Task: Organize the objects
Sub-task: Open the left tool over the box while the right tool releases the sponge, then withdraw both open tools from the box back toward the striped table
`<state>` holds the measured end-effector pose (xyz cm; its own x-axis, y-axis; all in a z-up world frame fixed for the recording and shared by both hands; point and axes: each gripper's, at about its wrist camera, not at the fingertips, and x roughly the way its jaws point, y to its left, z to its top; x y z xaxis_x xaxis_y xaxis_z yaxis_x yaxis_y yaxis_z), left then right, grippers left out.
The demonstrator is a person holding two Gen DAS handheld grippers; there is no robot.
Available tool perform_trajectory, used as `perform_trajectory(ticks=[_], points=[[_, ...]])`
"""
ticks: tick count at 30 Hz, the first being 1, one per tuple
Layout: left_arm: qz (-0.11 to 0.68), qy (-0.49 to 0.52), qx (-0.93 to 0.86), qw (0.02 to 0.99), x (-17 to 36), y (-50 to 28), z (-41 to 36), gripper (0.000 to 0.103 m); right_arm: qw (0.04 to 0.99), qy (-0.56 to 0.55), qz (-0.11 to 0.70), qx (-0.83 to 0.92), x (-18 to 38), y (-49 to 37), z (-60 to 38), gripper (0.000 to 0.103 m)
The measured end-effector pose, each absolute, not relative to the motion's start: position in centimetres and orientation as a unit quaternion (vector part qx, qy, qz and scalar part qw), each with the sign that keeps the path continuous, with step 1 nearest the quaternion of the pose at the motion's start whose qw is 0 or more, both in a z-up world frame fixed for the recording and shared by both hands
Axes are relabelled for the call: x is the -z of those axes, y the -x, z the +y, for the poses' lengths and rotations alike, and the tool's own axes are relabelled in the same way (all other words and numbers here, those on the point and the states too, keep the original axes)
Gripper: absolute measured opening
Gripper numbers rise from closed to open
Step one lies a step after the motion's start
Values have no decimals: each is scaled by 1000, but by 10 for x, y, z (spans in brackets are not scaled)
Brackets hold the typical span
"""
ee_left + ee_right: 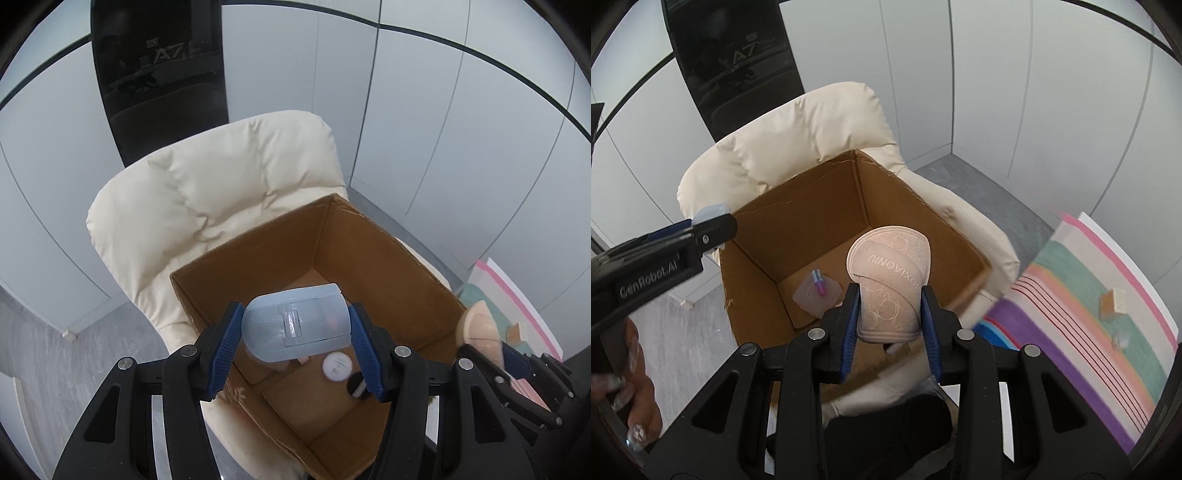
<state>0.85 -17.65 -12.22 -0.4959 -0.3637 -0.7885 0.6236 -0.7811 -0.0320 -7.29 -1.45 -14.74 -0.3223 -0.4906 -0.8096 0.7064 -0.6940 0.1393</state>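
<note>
Left wrist view: left gripper clamps a pale blue case, right gripper pinches a pink insole, both over the cardboard box; a few bits inside, 2 left on the striped cloth.

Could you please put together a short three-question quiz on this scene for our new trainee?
1. What does the left gripper hold?
2. True or false: the cardboard box sits on the striped cloth.
3. The right gripper is clamped on: A) a bottle, B) a pink slipper, C) nothing.

Key:
1. A pale blue plastic case, held above the box.
2. False; it rests on the cream armchair.
3. B.
</note>
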Motion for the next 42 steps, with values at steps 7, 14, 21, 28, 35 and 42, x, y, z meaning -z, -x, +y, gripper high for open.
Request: perform_trajectory(ticks=[7,14,21,28,35,42], points=[[129,-398,852,315,119,-11,-181,99,369,-442,106,811,157,79,-31,100],[145,-398,854,303,116,-19,-184,99,361,-447,100,812,158,82,-29,100],[142,-394,858,297,110,-26,-179,99,350,-446,99,817,150,75,-18,101],[140,-391,863,288,100,-37,-170,99,343,-442,93,824,139,65,-3,100],[148,-406,859,276,102,-56,-156,99,332,-442,83,829,128,43,22,101],[130,-426,858,256,109,-92,-129,99,327,-441,94,830,123,5,56,101]])
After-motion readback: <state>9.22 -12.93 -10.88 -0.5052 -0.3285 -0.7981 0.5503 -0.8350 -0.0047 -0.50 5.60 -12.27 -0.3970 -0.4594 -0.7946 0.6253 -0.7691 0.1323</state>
